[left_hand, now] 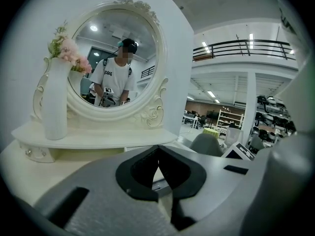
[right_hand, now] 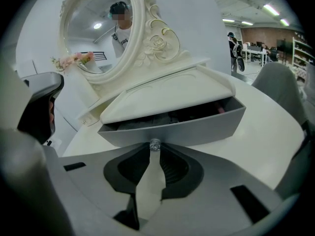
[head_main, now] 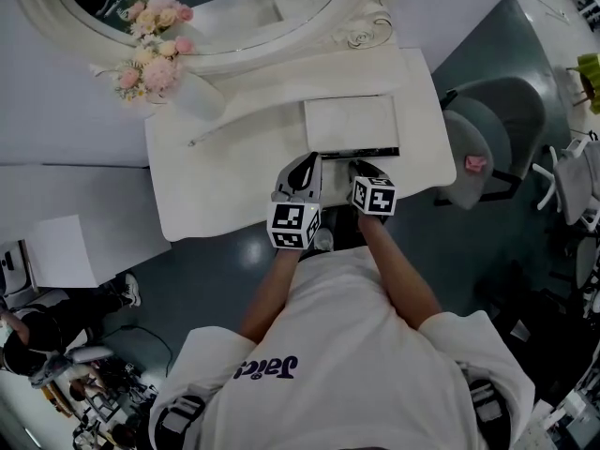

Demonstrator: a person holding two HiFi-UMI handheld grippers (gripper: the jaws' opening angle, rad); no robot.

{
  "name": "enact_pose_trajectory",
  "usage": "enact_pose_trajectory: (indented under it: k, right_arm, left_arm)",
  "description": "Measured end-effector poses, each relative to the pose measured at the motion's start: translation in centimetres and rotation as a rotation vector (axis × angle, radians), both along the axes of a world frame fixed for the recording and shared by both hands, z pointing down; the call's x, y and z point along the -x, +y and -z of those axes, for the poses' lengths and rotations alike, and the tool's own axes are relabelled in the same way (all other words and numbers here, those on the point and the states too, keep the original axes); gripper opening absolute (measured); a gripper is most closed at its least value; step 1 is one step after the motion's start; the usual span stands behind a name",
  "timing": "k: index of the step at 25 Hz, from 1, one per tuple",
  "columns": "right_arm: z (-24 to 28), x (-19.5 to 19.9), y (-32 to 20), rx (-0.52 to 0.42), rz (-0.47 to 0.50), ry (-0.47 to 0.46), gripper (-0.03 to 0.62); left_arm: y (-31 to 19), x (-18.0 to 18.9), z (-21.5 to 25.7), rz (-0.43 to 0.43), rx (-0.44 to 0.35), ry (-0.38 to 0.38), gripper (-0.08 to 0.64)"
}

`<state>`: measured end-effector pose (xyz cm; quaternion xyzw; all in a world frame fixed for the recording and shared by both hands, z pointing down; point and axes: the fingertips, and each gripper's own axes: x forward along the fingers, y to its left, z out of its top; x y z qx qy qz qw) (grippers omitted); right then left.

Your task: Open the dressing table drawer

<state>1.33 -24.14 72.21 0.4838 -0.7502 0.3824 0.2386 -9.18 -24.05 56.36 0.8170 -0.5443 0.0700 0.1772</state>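
Note:
A white dressing table (head_main: 225, 186) carries a small drawer box (head_main: 352, 123) on its top. In the right gripper view the grey drawer front (right_hand: 206, 124) stands pulled out a little, with a dark gap under the lid. A small clear knob (right_hand: 155, 144) sits at the middle of that front. My right gripper (right_hand: 154, 149) has its fingertips closed on the knob. It is at the box's front edge (head_main: 367, 169) in the head view. My left gripper (head_main: 306, 171) hovers just left of it, shut (left_hand: 158, 150) with nothing between its jaws.
An oval mirror (head_main: 206, 12) in a carved white frame stands at the back of the table. A white vase of pink flowers (head_main: 159, 68) is at the back left. A grey chair (head_main: 492, 129) stands to the right. White panels (head_main: 66, 242) lie to the left.

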Motion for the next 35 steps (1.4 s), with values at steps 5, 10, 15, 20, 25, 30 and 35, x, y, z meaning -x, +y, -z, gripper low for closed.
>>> enact_pose_trajectory:
  k: [5,10,15,20,25,30,35]
  right_arm:
    - [0.0,-0.2,1.6,-0.005,-0.004,0.002,0.069]
    - [0.1,-0.4,3.1,-0.010,-0.010,0.007,0.069]
    - [0.1,-0.7,4.7,-0.014,-0.014,0.005,0.069]
    - [0.0,-0.9,6.0,-0.018,-0.016,0.004,0.069]
    - [0.0,-0.9,7.1,-0.017,-0.018,-0.001,0.069]
    - [-0.5,-0.9,8.4,-0.002,-0.013,-0.003,0.069]
    - [-0.7,-1.3,9.0,-0.001,-0.016,-0.001,0.069]
  left_arm:
    - [1.3,-0.7,0.0,-0.021,-0.005,0.002,0.014]
    - [2.6,-1.5,0.1,-0.047,-0.009,0.000,0.014]
    - [4.0,-2.1,0.3,-0.063,-0.015,-0.003,0.014]
    - [5.2,-2.4,0.4,-0.072,-0.018,-0.004,0.014]
    - [6.4,-2.8,0.2,-0.082,-0.019,-0.009,0.014]
    - [7.2,-2.9,0.5,-0.084,-0.027,-0.012,0.014]
    - [8.1,-2.9,0.3,-0.081,-0.023,-0.018,0.014]
